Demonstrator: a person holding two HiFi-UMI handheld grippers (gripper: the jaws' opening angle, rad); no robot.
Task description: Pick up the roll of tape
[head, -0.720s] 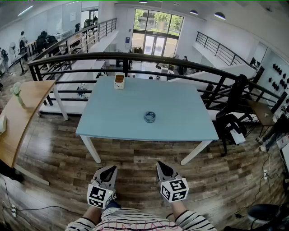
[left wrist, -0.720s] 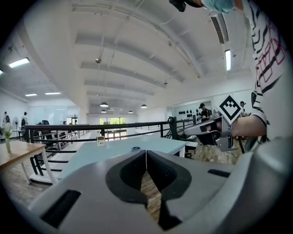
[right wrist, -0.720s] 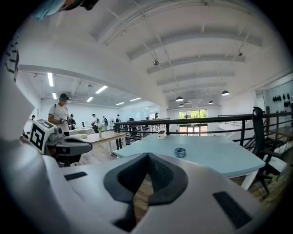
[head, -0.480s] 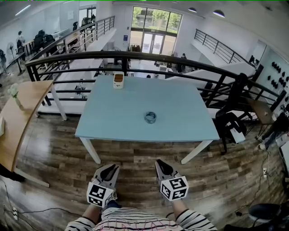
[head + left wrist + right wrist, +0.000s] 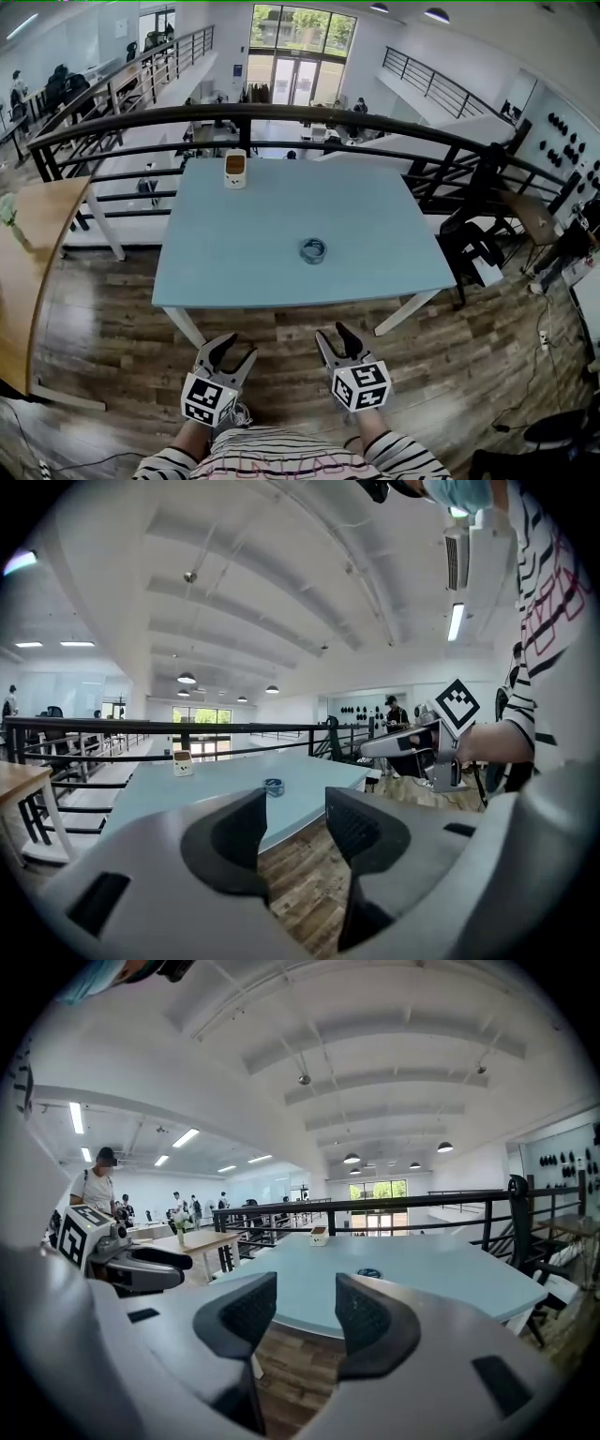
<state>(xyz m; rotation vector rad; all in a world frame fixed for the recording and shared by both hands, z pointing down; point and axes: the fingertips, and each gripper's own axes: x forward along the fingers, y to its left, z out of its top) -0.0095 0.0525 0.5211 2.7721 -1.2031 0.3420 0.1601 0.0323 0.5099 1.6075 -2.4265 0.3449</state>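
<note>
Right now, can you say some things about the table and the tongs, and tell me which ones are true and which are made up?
1. The roll of tape lies on the blue table. True.
2. The left tongs are squeezing the roll of tape. False: they are open and empty, over the wooden floor, short of the blue table.
3. The right tongs are open with nothing between them. True.
4. The little white box touches the roll of tape. False: it stands by the table's far edge, well apart from the tape, which lies nearer the middle.
</note>
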